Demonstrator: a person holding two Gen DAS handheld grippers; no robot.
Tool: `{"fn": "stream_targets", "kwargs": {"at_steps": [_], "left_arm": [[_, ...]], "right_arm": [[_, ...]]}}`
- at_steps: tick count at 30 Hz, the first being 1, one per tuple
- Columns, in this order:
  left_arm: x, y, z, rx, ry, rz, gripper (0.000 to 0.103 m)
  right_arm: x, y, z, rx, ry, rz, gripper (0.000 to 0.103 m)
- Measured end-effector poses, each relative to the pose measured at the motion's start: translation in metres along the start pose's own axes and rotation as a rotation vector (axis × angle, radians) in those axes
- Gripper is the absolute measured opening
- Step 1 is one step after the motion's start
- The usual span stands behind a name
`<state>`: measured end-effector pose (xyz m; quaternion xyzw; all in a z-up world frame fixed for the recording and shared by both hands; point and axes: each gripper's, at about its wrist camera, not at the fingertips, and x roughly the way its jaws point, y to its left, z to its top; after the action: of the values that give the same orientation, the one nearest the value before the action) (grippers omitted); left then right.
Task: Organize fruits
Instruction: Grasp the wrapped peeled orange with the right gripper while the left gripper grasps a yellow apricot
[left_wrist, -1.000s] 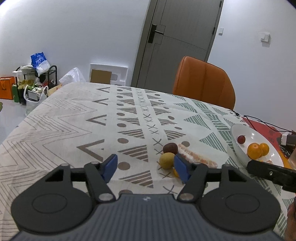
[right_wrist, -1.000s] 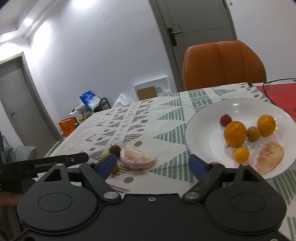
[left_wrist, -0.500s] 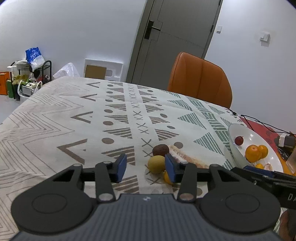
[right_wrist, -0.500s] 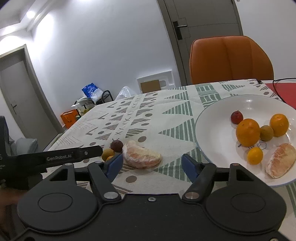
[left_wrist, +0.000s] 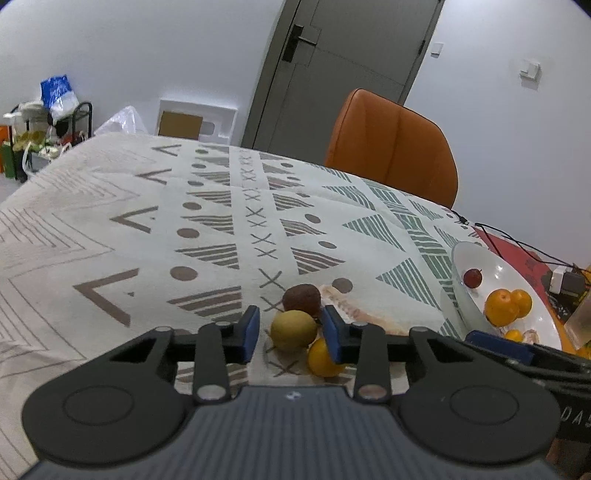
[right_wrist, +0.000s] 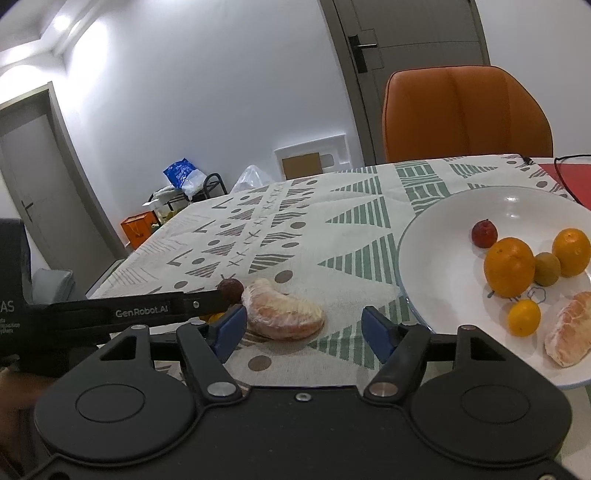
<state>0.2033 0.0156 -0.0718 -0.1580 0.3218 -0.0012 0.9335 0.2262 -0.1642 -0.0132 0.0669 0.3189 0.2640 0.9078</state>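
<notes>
My left gripper (left_wrist: 291, 326) is low over the patterned tablecloth, its jaws closing around a yellow-green fruit (left_wrist: 293, 329). A sliver of cloth still shows between the left pad and the fruit. A dark brown fruit (left_wrist: 301, 299) sits just behind it and a small orange fruit (left_wrist: 323, 357) lies by the right finger. My right gripper (right_wrist: 303, 332) stands open just short of a peeled pomelo segment (right_wrist: 284, 314) lying on the cloth. The white plate (right_wrist: 406, 258) holds a red plum (right_wrist: 484, 233), two oranges (right_wrist: 509, 267), a greenish fruit, a small orange one and another pomelo segment (right_wrist: 567, 339).
An orange chair (left_wrist: 391, 147) stands at the table's far edge, in front of a grey door. A black cable (left_wrist: 498, 240) runs over a red mat behind the plate. A cluttered rack (left_wrist: 48, 129) stands on the floor at far left.
My left gripper moved forward and down onto the yellow-green fruit while its jaws narrowed around it. The right gripper's jaws narrowed a little; it hardly moved.
</notes>
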Motion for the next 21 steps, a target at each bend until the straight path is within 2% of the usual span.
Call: {"fn": "stream_targets", "kwargs": {"at_steps": [2, 11, 21], "left_arm": [[0.003, 0.002, 0.001, -0.019, 0.009, -0.008, 0.026], [-0.002, 0.009, 0.002, -0.052, 0.014, -0.017, 0.025], [-0.017, 0.024, 0.005, -0.048, -0.018, 0.032, 0.026]], "right_arm": [[0.003, 0.002, 0.001, -0.006, 0.007, 0.001, 0.068], [0.021, 0.013, 0.005, -0.061, 0.037, -0.016, 0.067], [0.040, 0.026, 0.005, -0.119, 0.060, -0.012, 0.067]]}}
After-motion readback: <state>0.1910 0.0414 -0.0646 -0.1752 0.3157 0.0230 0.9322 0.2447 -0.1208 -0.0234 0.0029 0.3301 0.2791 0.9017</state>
